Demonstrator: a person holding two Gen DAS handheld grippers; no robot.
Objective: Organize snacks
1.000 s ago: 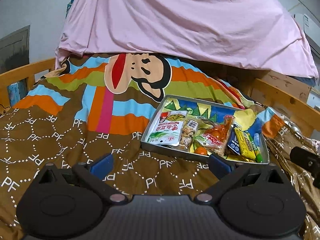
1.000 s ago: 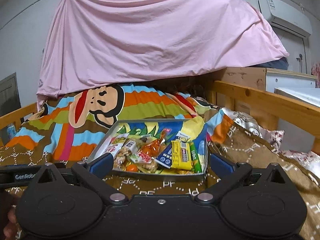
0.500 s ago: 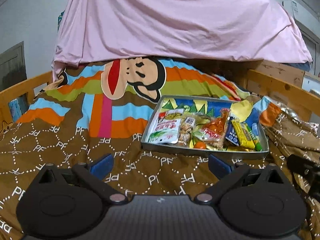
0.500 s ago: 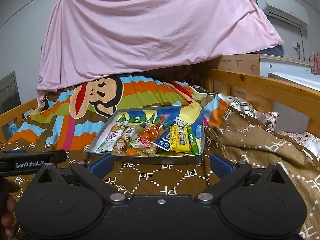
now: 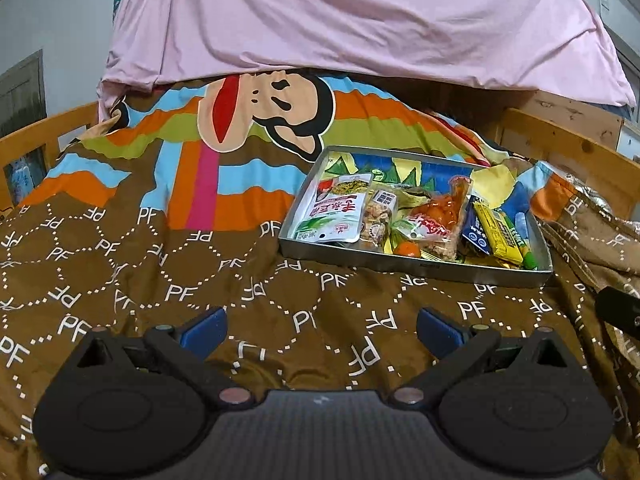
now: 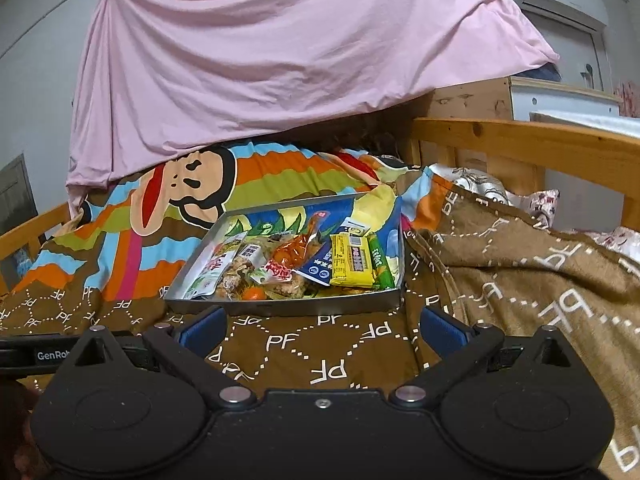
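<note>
Snacks (image 5: 404, 216) all in tray (image 5: 416, 266) on bed (image 5: 160, 272), none loose outside. Left claw (image 5: 320, 326), right claw (image 6: 322, 322) wide, empty. Fits sorting pending or finished.

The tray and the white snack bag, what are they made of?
The tray looks like metal: grey, thin-walled, with a dull sheen. The white bag looks like glossy plastic film: it's printed, crinkly and catches the light. I can't be sure of either.
</note>
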